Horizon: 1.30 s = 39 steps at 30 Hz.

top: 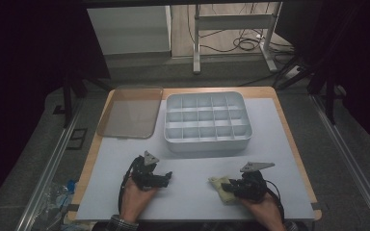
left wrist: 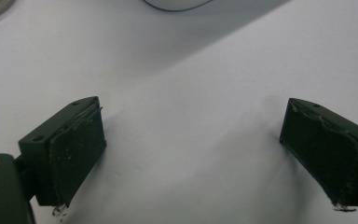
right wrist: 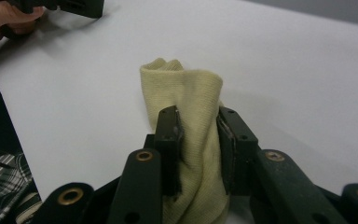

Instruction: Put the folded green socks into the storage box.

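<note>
A pale yellow knitted cloth (right wrist: 186,93) is pinched between the two black jaws of my right gripper (right wrist: 198,122), bunched and poking out past them. From above, the same yellow cloth (top: 220,185) lies on the white mat at the front right, with the right gripper (top: 227,186) shut on it. My left gripper (top: 166,177) rests on the mat at the front left. In the left gripper view it (left wrist: 193,140) stands wide open over bare white mat, nothing between its jaws.
A white compartment tray (top: 207,142) with several empty cells sits at the middle back of the mat. A clear flat lid (top: 130,111) lies to its left. The table's wooden edge (top: 296,149) borders the mat. The left hand and gripper (right wrist: 60,7) appear far off.
</note>
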### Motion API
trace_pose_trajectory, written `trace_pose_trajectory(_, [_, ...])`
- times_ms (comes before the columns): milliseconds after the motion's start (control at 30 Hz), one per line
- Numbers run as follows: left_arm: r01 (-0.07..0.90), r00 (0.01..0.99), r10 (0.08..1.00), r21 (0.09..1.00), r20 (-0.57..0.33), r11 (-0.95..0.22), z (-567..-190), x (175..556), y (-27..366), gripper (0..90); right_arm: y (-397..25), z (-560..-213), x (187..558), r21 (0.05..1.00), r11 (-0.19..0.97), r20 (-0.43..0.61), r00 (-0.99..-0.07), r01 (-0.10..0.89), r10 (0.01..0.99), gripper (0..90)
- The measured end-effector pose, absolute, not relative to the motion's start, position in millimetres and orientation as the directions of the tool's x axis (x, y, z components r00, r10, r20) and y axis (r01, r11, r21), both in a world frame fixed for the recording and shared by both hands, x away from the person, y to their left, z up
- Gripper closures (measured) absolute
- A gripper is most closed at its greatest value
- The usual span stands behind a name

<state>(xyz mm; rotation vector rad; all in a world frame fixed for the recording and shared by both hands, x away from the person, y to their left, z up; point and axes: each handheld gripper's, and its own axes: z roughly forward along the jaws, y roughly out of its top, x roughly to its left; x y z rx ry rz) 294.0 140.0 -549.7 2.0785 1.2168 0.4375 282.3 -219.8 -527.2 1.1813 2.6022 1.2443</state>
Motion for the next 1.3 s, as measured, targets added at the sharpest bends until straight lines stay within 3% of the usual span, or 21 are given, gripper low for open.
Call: trace_pose_trajectory(1300, [0.631,0.509,0.859,0.698,-0.043,-0.339,-550,294,140,6.0,-227,-500,290,0.749,0.383,0.203,-0.737,0.541,0.645,72.1])
